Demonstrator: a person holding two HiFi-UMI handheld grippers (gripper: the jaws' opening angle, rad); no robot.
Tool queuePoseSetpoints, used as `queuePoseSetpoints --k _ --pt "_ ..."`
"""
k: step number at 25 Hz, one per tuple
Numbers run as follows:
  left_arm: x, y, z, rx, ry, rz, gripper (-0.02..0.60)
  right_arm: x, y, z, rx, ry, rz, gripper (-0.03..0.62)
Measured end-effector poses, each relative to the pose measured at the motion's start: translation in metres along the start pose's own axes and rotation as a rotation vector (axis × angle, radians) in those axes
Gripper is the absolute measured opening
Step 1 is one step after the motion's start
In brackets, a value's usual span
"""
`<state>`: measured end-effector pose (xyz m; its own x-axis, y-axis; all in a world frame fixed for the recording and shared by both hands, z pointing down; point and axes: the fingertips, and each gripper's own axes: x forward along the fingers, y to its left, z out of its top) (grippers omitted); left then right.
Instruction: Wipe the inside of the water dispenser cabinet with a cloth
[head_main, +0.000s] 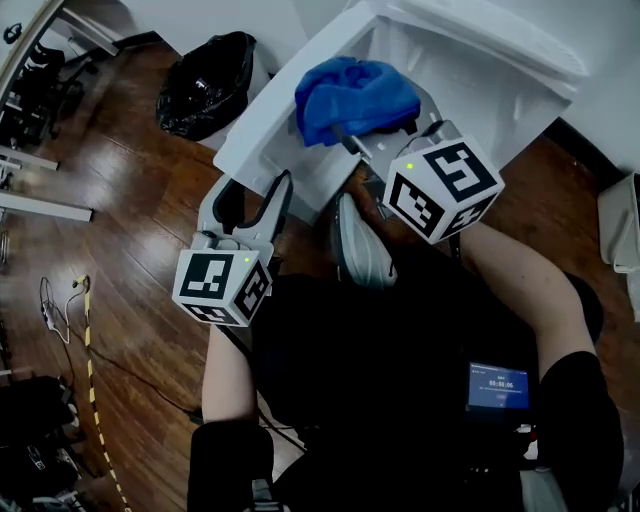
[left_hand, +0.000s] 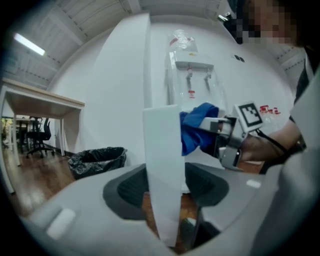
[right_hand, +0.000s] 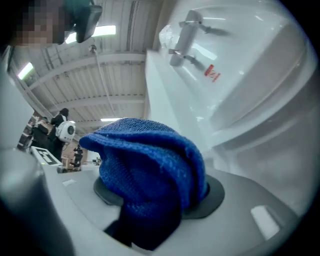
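Cloth between right tongs

Your black-bagged bin stands on the wooden floor, close against the white wall. Off to your left lie a striped tape and a loose cable, with a white desk and a black office chair beyond.

Light: bright, even indoor, from ceiling strip lights above right hand-held gripper | Glare: white cabinet ahead of it washed pale | Shadow: head view dimmer, dark clothes behind it nearly black | Distortion: both gripper views fisheye, corners vignetted | Focus: cloth between its jaws soft
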<state>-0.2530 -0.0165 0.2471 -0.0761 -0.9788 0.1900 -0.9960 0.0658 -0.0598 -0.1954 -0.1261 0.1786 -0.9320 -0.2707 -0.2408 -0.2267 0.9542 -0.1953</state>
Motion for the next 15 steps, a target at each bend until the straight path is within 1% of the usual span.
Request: queuePoseSetpoints --k 1,3,5,7,8,9,11,13,15 --pt "-0.001 0.003 -0.001 -0.022 -0.002 0.002 0.236 0.0 0.021 -0.001 -0.025 0.001 0.053 0.265" --pt "-0.002 0.009 -0.002 -0.058 -0.005 0.013 0.235 0.0 0.063 -0.001 -0.11 -0.004 0.152 0.268" --pt "-0.001 0.015 -0.005 -0.06 0.009 0.038 0.23 0.001 0.099 -0.002 -0.227 -0.004 0.233 0.268" --pt "0.0 0.021 -0.007 -0.045 0.018 0.057 0.21 0.002 0.119 -0.007 -0.321 0.006 0.274 0.27" --pt "0.0 0.024 -0.007 -0.047 0.017 0.056 0.206 0.003 0.119 -0.01 -0.336 0.004 0.274 0.27" --pt "0.001 0.025 -0.006 -0.057 0.015 0.05 0.206 0.005 0.113 -0.011 -0.335 0.0 0.26 0.27" --pt "0.002 0.027 -0.004 -0.078 0.015 0.043 0.207 0.008 0.083 -0.011 -0.328 -0.009 0.185 0.27" --pt "0.004 0.028 -0.002 -0.071 0.021 0.042 0.207 0.011 0.037 -0.008 -0.355 -0.019 0.081 0.27" --pt "0.005 0.027 -0.001 -0.052 0.023 0.032 0.207 0.012 -0.012 -0.002 -0.405 -0.029 -0.021 0.27"
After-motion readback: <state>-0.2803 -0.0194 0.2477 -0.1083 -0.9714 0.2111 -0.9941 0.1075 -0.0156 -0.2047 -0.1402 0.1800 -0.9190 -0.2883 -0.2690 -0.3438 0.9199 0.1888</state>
